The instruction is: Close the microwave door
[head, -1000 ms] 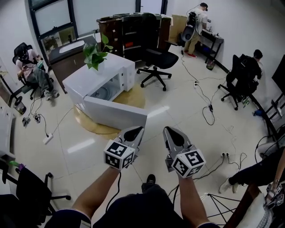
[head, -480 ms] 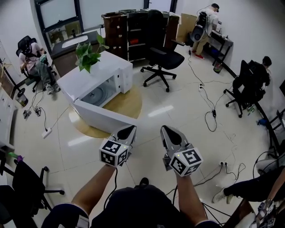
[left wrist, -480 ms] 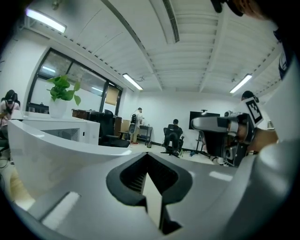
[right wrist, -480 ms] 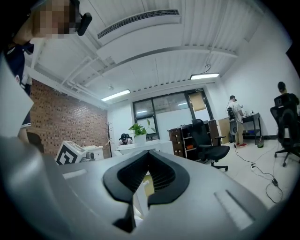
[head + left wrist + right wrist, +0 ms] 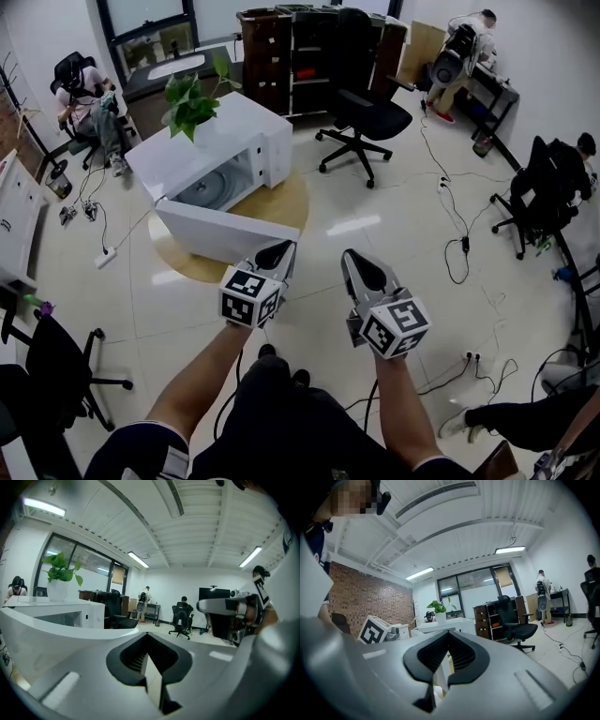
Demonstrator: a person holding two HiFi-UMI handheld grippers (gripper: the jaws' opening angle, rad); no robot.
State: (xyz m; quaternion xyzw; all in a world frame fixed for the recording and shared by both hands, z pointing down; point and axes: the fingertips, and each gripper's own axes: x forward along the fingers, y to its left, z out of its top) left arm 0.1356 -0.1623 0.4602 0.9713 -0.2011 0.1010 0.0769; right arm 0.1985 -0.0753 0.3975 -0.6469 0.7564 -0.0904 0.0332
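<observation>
Place: office | signs: swivel chair (image 5: 370,112), shelving (image 5: 281,52), seated person (image 5: 553,171), glazed partition (image 5: 141,14)

Both bare forearms, left forearm (image 5: 199,386) & right forearm (image 5: 400,405), reach fwd from the bottom of the head view, approx. parallel. Left grey two-jaw gripper (image 5: 278,254), w/ its black-and-white marker cube at the wrist end, tips slightly inward; jaws together, nothing btwn them. Right grey two-jaw gripper (image 5: 357,265) is near it, not touching, also angled inward; jaws together, empty.
</observation>
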